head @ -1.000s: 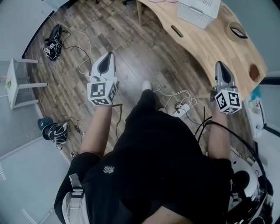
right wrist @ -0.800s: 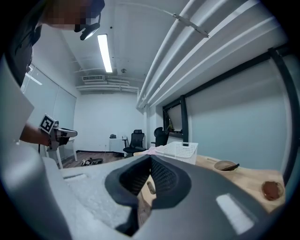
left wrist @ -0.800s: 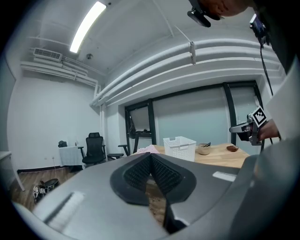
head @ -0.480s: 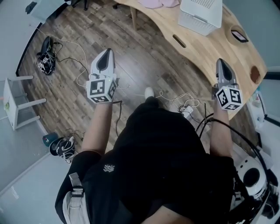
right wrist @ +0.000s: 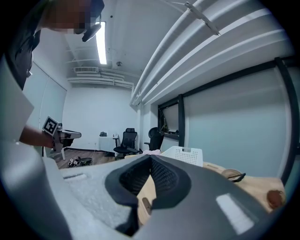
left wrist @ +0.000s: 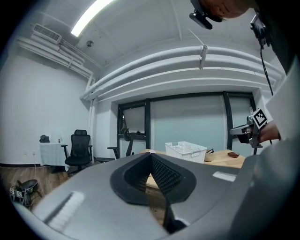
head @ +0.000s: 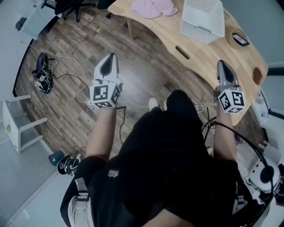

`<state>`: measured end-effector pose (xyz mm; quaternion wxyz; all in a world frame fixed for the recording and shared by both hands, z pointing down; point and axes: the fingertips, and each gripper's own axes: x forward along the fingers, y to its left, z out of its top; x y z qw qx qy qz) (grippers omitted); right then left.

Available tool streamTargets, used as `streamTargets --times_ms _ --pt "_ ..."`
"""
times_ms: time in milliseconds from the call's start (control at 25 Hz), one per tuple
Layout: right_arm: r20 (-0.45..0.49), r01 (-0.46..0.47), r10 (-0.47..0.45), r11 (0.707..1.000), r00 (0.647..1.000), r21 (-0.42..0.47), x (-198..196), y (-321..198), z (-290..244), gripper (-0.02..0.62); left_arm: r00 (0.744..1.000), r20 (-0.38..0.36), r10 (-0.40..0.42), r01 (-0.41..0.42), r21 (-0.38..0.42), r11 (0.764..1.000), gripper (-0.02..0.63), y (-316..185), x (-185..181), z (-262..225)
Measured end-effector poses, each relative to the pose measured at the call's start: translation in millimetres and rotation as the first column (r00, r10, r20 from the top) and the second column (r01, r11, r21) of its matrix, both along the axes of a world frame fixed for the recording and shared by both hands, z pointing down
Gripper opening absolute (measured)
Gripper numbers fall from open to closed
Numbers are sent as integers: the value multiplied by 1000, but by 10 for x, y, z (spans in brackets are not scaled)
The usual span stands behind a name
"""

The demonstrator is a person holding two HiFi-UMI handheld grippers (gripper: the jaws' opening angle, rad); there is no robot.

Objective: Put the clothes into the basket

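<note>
Your left gripper (head: 110, 56) and right gripper (head: 221, 63) both hang empty, fingers pressed together, well short of the pink clothes (head: 153, 7) on the table (head: 208, 49) beside the basket (head: 202, 20). Reach in unspread and you'll likely shove the clothes off the edge.

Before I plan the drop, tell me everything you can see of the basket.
The basket is white and rectangular. It looks like plastic, with latticed walls, a plain rim and a handle slot in one end. It stands upright, open side up, on the wooden table, towards its far side. No clothes show inside it. The pink clothes lie on the table just to its left in the head view. Whether they touch it cannot be told.
</note>
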<state>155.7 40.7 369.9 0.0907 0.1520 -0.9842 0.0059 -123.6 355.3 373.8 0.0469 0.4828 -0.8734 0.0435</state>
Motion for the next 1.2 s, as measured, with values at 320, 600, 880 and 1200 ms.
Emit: streamTargets --times_ms 320,600,880,1200 --pt "62 -58 58 998 996 -5 -259 -497 -106 0 999 29 28 -28 0 1000 5 -544 -441 -98" --pt "130 -104 103 995 986 1 -765 -1285 -211 0 998 64 20 -20 -7 1000 6 -1214 -1064 -291" --pt "114 -128 127 992 985 -1 -1295 -2096 -152 0 998 48 39 -37 -32 999 6 -2177 -1601 -278" --pt "98 -185 185 983 978 -5 -1457 -2940 107 0 994 51 100 -94 -102 990 5 -3207 -1932 77"
